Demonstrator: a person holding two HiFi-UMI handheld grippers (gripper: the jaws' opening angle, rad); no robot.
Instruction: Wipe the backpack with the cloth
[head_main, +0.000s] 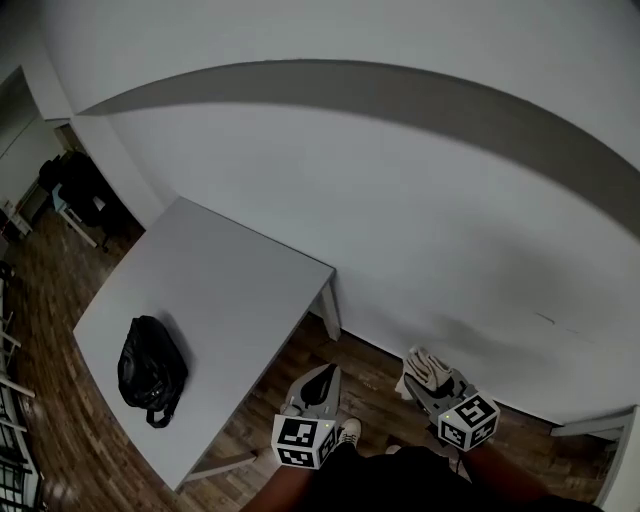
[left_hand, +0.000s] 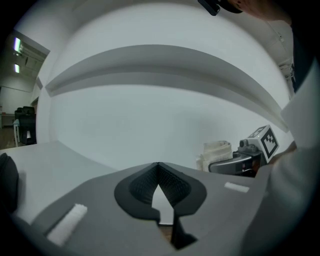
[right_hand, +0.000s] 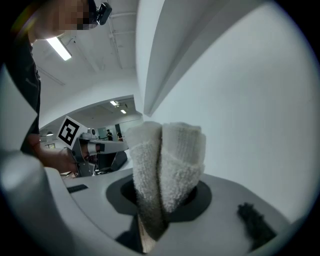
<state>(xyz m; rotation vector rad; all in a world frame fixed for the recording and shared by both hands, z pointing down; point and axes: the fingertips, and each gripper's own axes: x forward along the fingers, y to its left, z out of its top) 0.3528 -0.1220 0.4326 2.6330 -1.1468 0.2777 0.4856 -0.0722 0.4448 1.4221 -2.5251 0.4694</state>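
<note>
- Two claws are in play. The left claw (left_hand: 158, 166) is closed on nothing, with its ribbed pads meeting at the tips. The right claw (head_main: 430, 390) is clamped on a folded cream terry cloth (right_hand: 167, 165).
- The slumped black fabric backpack (head_main: 152, 372) lies on the pale grey rectangular table (head_main: 220, 270), near its closer end. It is well apart from both claws, which hang over the brown wood-plank floor (head_main: 285, 365).
- The step in hand looks like the approach: carry the cloth across to the table with a firm grip so the fold cannot slip. Then lay the free bulge of cloth on the bag, not the claw tips.
- The bag looks soft and light, so the empty left claw will likely have to pin it during wiping.
- Only the head view shows the whole backpack and the gap to it. Only the right gripper view shows how deep the cloth sits between the jaws. The left gripper view adds a side look at the cloth standing up from the right claw.
</note>
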